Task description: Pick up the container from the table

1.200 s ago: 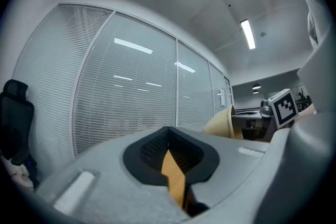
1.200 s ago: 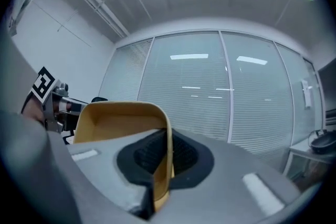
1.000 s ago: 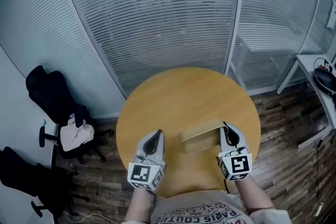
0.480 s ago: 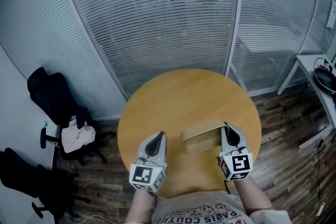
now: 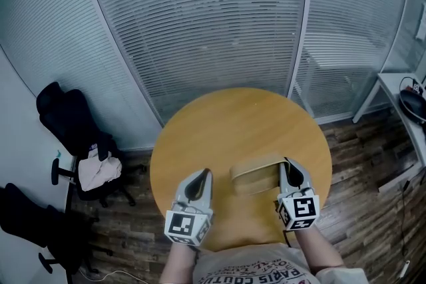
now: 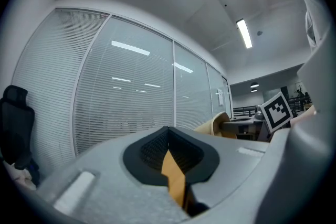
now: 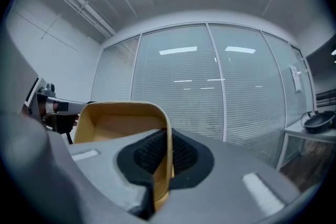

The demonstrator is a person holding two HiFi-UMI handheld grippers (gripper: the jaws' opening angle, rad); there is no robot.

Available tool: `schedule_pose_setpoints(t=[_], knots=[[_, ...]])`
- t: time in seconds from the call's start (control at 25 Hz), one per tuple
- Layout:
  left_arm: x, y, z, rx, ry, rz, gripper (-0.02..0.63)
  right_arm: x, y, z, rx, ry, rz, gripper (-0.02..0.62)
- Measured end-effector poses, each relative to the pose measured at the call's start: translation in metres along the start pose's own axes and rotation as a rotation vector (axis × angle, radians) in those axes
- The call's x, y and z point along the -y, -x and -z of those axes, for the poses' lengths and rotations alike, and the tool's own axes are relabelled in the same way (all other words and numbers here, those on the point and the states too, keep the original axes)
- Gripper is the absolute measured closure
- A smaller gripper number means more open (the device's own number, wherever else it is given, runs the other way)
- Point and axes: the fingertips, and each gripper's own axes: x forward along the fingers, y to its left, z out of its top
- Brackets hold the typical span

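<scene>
A tan, open-topped container (image 5: pixel 255 173) is over the near right part of the round wooden table (image 5: pixel 233 120). My right gripper (image 5: pixel 288 165) is shut on the container's right wall. In the right gripper view the thin wall of the container (image 7: pixel 123 123) runs between the jaws of that gripper (image 7: pixel 167 157). I cannot tell whether its base touches the table. My left gripper (image 5: pixel 200 176) is to the left of the container, apart from it and shut on nothing. Past the closed left gripper (image 6: pixel 169 157) in its own view, the container's rim (image 6: pixel 218 124) shows at the right.
A curved glass wall with blinds (image 5: pixel 219 16) stands behind the table. Black office chairs (image 5: pixel 66 123) and a white cloth (image 5: pixel 98 169) are on the wood floor at the left. At the right edge a white side table (image 5: pixel 393 86) carries a black pan (image 5: pixel 414 103).
</scene>
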Motion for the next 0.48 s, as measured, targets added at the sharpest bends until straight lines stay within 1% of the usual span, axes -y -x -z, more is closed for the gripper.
schedule_pose_setpoints(t=[0.24, 0.48], knots=[[-0.002, 0.006, -0.002, 0.005, 0.005, -0.015, 0.603, -0.003, 0.001, 0.004, -0.014, -0.021, -0.006, 0.592], [-0.009, 0.011, -0.004, 0.017, 0.036, -0.036, 0.603, -0.008, 0.001, 0.006, -0.03, -0.027, -0.001, 0.592]])
